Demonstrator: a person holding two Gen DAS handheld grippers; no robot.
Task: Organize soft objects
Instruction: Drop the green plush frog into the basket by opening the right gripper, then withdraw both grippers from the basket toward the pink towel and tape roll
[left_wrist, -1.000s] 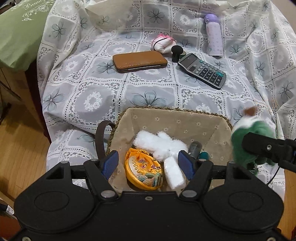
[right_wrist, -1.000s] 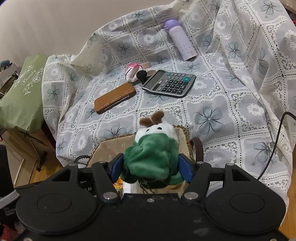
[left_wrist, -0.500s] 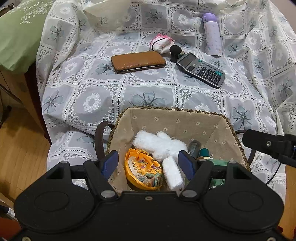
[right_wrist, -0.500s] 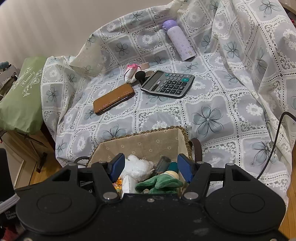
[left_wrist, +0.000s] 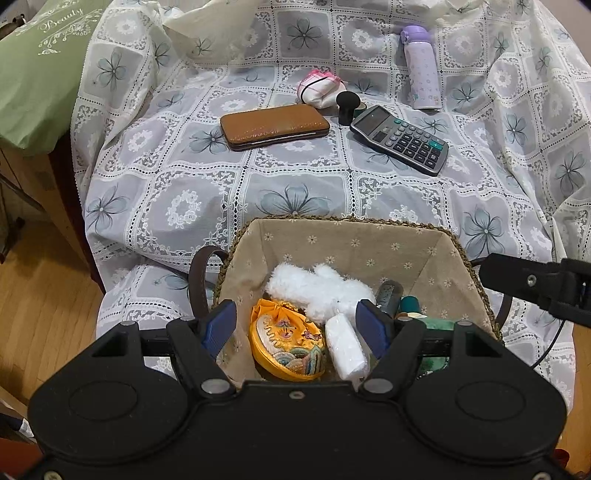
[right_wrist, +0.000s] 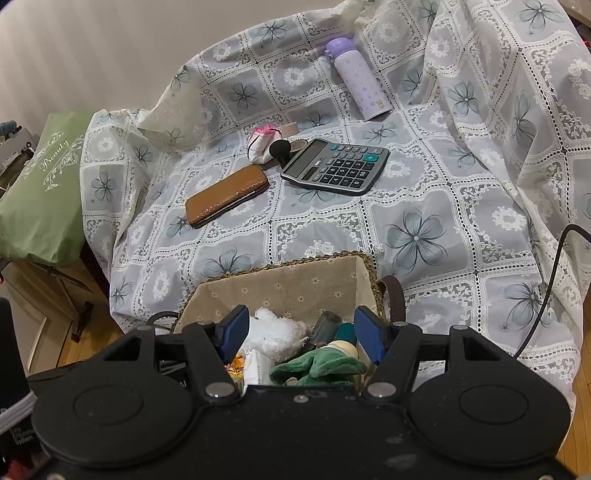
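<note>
looking along the left gripper, its blue pads stand wide apart and hold nothing; they hang over the near end of the lined woven basket. inside the basket lie a fluffy white plush, an orange embroidered pouch just beside a white cloth roll, and a sliver of the green plush toy at the right, mostly hidden behind the gripper's frame. beyond the basket, on the flowered lace cloth, sit a brown wallet, a calculator, a small pink-and-white pouch and a lilac bottle lying down. the right gripper's arm pokes in at the right edge, near the basket's rim.

from the right wrist view, the right gripper is likewise spread wide with nothing between its pads. the green plush toy lies in the basket just below the pads, apart from them, next to the white plush. the wallet, calculator and bottle rest further back on the cloth.
</note>
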